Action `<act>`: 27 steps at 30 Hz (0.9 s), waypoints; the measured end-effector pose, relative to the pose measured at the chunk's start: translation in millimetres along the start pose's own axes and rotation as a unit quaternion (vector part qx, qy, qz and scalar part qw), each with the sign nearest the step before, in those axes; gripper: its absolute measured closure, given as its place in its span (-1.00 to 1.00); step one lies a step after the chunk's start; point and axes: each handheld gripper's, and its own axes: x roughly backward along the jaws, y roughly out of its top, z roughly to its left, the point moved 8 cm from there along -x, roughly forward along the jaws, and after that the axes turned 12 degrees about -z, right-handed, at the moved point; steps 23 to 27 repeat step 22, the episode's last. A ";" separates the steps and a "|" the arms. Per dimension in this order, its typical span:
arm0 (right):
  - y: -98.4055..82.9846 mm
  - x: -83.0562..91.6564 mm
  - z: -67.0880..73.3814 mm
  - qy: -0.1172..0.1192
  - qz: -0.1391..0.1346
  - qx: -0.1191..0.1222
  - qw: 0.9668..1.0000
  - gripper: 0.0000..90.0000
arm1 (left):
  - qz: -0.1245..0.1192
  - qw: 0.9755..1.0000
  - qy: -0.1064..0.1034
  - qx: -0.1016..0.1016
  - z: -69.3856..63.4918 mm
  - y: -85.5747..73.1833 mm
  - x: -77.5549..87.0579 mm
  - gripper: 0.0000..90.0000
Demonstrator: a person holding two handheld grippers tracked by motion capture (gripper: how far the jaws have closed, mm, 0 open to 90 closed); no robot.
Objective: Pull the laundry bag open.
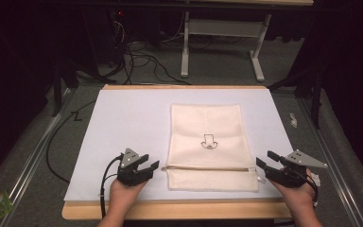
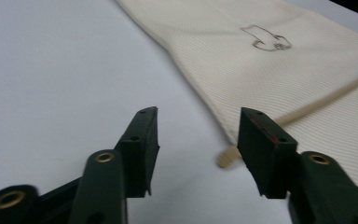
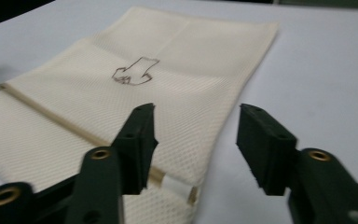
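- The left tongs (image 1: 154, 164) are released, jaws apart with nothing between them, in a hand (image 1: 123, 191) low at the near left of the tabletop (image 1: 179, 211).
- In the left gripper view these tongs (image 2: 198, 135) frame bare white sheet, with the left end of the bag's zipper (image 2: 227, 157) lying on the sheet in the gap, close to the right-hand jaw and not pinched.
- The right tongs (image 1: 266, 158) are also released, jaws spread and empty, held by the other hand (image 1: 300, 198) at the near right.
- In the right gripper view the tongs (image 3: 196, 135) hover over the bag's near right corner; the white zipper pull (image 3: 176, 185) lies just below the left-hand jaw, and the right-hand jaw is over bare sheet beyond the bag's edge.
- The cream mesh bag (image 1: 207, 137) lies flat between the two tongs, its zipper line (image 1: 208, 167) running straight from one to the other; a small printed drawing (image 1: 210, 141) sits past the zipper, farther out from both.
- The bag's left edge is just beside the left tongs; its right edge is just beside the right tongs.
- Outward of the left tongs the white sheet (image 1: 123, 123) is wide and bare; outward of the right tongs only a narrow strip of sheet remains before its edge.
- Behind both tongs the wooden rim of the tabletop is near.
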 end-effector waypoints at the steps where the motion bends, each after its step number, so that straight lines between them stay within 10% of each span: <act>1: 0.7 -0.7 -5.1 -0.011 -0.006 0.013 1.000 -0.33 | -0.011 0.999 0.034 -0.035 14.0 5.6 6.1 -0.13; 4: 0.8 0.2 -18.9 -0.040 -0.010 0.027 0.999 -0.45 | -0.006 0.995 0.072 -0.076 31.2 9.1 15.6 -0.42; 5: 0.1 5.1 -37.7 -0.075 -0.012 0.026 0.997 -0.53 | -0.002 0.989 0.109 -0.103 50.9 9.7 30.6 -0.49; 7: -1.2 12.8 -54.3 -0.104 -0.012 0.010 0.994 -0.63 | -0.001 0.987 0.134 -0.094 69.8 9.0 44.7 -0.58; 12: -2.4 14.9 -60.0 -0.106 -0.014 -0.002 0.994 -0.69 | -0.020 0.990 0.141 -0.024 85.1 9.0 54.1 -0.68; 27: -2.2 8.4 -47.4 -0.086 -0.007 0.005 0.996 -0.73 | 0.003 0.991 0.123 -0.042 75.9 4.6 42.2 -0.86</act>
